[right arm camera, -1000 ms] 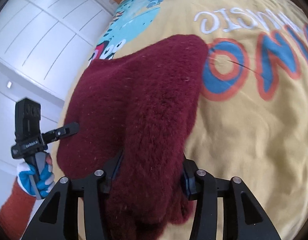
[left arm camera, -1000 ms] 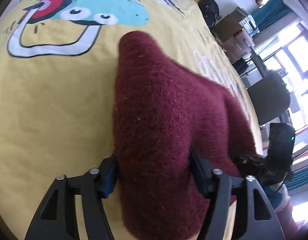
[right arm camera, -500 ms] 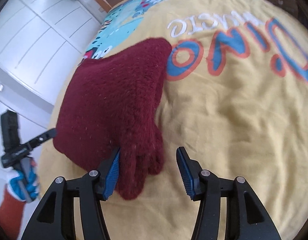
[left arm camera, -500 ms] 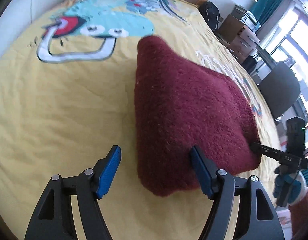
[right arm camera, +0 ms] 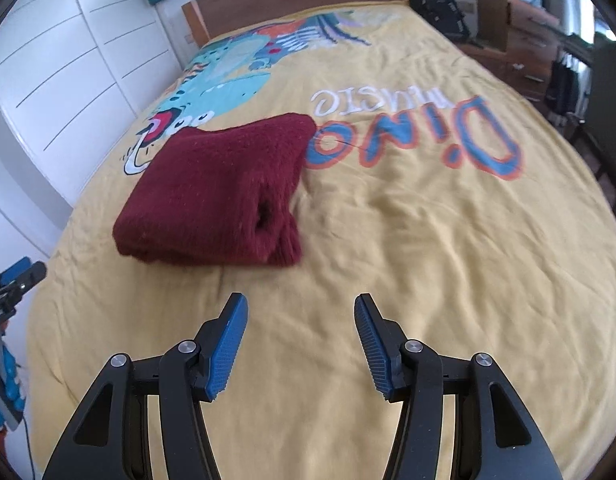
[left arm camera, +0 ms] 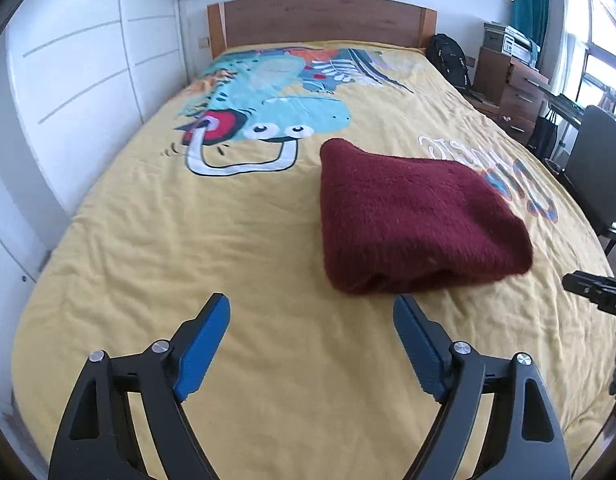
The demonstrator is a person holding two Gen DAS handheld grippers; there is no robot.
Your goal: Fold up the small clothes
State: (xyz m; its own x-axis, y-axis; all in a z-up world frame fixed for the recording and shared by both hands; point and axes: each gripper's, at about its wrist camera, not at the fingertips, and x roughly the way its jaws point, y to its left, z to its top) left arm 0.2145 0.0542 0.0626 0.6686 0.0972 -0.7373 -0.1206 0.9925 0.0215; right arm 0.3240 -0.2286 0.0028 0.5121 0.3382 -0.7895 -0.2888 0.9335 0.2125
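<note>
Both the left claw (left arm camera: 311, 330) and right claw (right arm camera: 300, 330), jaws just opening, hang empty near the folded fuzzy maroon knit garment (left arm camera: 411, 216), whose springy loose layers could unfold.

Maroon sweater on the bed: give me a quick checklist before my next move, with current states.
1. Maroon sweater lies folded in a compact bundle: ok.
2. It rests fully on the yellow bedspread, away from the edges: ok.
3. Left gripper free of fabric: ok; its jaws have just been opening, nothing between them.
4. Right gripper free of fabric: ok; its jaws have also just been opening, and are empty.
5. Fold tidy at the near end: not ok; in the right wrist view a loose pocket gapes at the sweater's near right corner.
6. Other clothes waiting to be folded: cannot tell; none in view.
</note>
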